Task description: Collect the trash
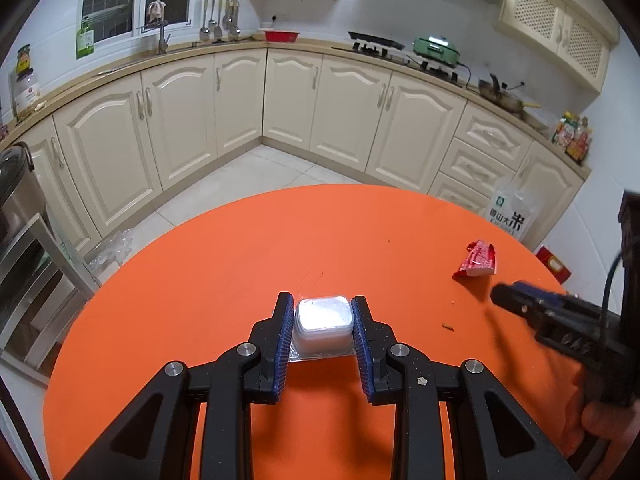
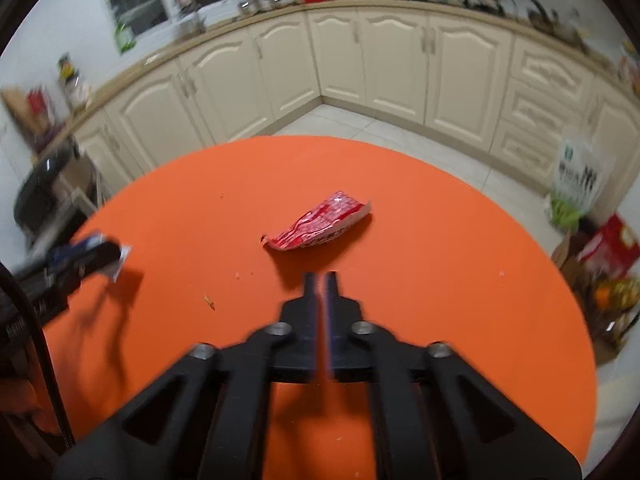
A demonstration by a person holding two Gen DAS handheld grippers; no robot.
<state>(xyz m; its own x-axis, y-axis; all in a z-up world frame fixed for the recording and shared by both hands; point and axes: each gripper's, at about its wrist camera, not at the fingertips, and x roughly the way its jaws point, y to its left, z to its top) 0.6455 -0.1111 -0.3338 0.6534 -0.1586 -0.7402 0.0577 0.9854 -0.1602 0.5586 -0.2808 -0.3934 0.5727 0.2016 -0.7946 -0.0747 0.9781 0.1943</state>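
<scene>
Trash pickup partly underway: one piece gripped, one wrapper left on the round orange table [image 1: 224, 280].
Left gripper [image 1: 322, 332] clamps the small clear plastic tub with foil lid [image 1: 323, 320], low over the table's near-middle. Crumpled red-and-white snack wrapper [image 2: 320, 222] lies loose mid-table, just ahead of the right gripper [image 2: 320, 284], whose fingers are nearly together and empty. Crumbs near the wrapper; no bin visible. Table otherwise bare, far edge well beyond the wrapper, so plenty of room.

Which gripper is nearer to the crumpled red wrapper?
Right. The right gripper points at the crumpled red wrapper just ahead; the left gripper grips a clear plastic cup farther away.
</scene>
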